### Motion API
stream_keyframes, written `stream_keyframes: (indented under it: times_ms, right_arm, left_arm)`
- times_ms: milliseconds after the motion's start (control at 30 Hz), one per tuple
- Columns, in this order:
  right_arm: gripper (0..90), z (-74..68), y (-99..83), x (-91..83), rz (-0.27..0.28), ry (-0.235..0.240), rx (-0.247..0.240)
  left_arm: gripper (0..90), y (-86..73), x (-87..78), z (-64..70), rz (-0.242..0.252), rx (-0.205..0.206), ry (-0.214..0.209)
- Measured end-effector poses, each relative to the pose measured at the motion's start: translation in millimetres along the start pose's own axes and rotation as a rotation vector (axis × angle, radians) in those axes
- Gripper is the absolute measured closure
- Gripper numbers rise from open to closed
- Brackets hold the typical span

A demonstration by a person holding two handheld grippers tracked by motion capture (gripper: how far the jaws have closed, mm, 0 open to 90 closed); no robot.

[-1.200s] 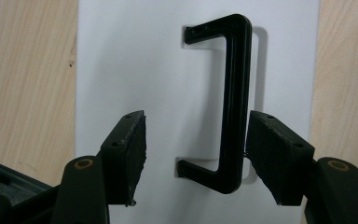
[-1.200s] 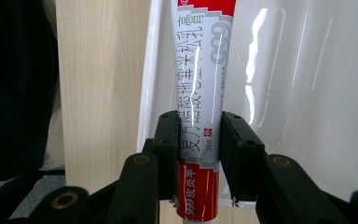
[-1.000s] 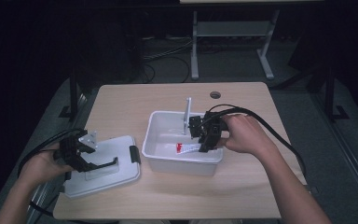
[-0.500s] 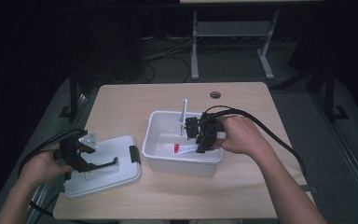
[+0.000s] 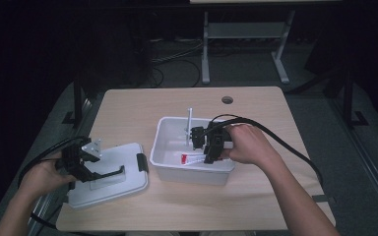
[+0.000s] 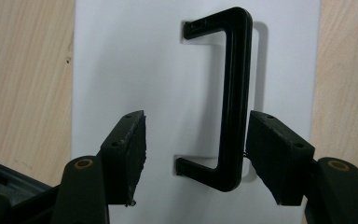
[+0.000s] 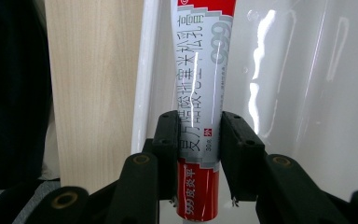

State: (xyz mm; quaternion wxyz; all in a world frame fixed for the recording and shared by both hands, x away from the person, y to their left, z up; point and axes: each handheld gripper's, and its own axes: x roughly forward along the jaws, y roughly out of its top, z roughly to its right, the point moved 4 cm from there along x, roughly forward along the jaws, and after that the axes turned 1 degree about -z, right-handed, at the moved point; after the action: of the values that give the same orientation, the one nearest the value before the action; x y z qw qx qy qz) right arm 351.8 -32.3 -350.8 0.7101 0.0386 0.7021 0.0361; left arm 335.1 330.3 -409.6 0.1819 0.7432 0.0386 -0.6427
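A white lid (image 5: 123,184) with a black handle (image 6: 235,93) lies on the table at the left. My left gripper (image 6: 196,154) is open, one jaw on each side of the handle's near end, low over the lid (image 6: 121,56); in the high view the left gripper (image 5: 97,173) sits at the lid's left part. My right gripper (image 7: 198,140) is shut on a white and red tube (image 7: 200,93) of ointment near its red end. In the high view the right gripper (image 5: 206,156) holds the tube (image 5: 191,158) inside the white bin (image 5: 163,162).
A thin white stick (image 5: 189,123) stands upright at the bin's far side. The lid has a black latch (image 5: 141,162) on its right edge. A round cable hole (image 5: 227,100) is at the table's far right. Cables trail from both grippers.
My right gripper has sunk a little lower into the bin, still holding the tube. The left gripper and the lid have stayed where they were.
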Motion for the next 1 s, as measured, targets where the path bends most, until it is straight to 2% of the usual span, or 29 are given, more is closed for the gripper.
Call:
stream_keyframes:
  times_ms: [1000]
  right_arm:
    - [68.3,3.3,-1.7,26.7,-0.022,0.029,0.029]
  left_arm:
    - [37.4,0.2,1.8,-0.1,-0.001,0.004,-0.003]
